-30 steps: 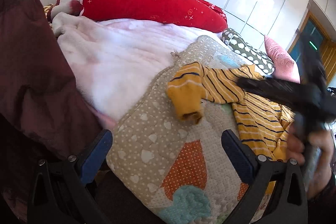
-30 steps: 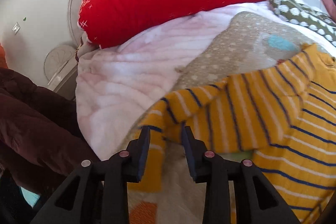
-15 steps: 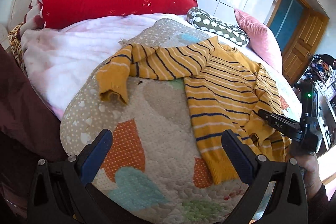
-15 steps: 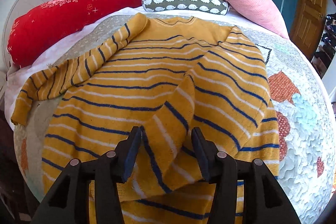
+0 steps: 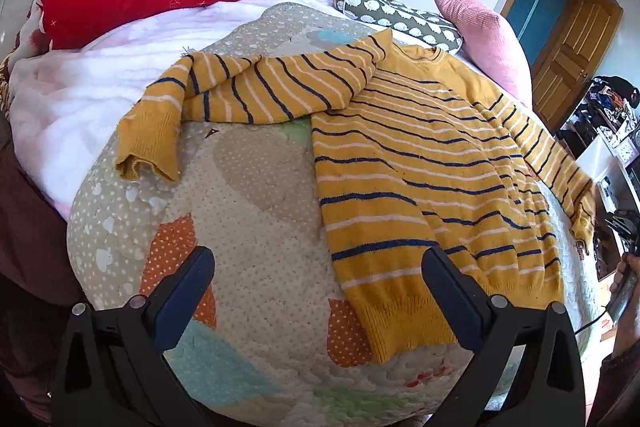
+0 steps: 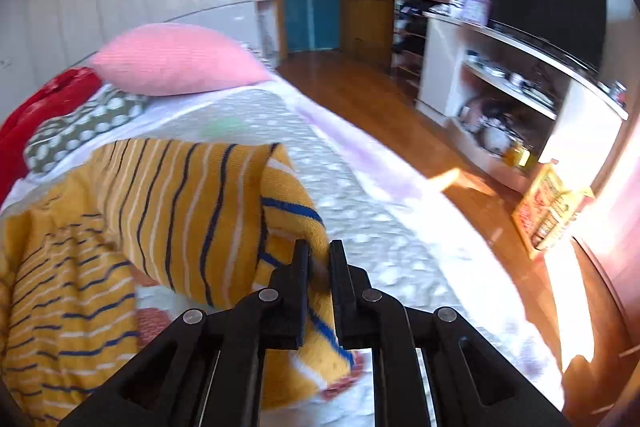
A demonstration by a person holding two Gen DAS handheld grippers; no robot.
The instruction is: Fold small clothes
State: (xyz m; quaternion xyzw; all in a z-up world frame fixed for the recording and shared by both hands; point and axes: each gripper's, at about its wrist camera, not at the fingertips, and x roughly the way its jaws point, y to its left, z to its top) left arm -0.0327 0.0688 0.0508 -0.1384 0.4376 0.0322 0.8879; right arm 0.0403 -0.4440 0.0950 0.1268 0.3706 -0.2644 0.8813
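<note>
Here our right tongs are closing on the sleeve cuff of the striped yellow sweater, the knit pinched between the pads and lifted into a soft hump just ahead of them. Our left tongs stand wide and hold nothing, with the sweater's ribbed hem just ahead of their right finger. We judge the knit light, limp and stretchy: it will sag and drag, so cuffs, hem corners and shoulders are the sound holds. The sweater lies spread on the quilted bed cover, its other sleeve flung far ahead to the left. The right view is smeared, so we cannot tell how much cuff is caught.
</note>
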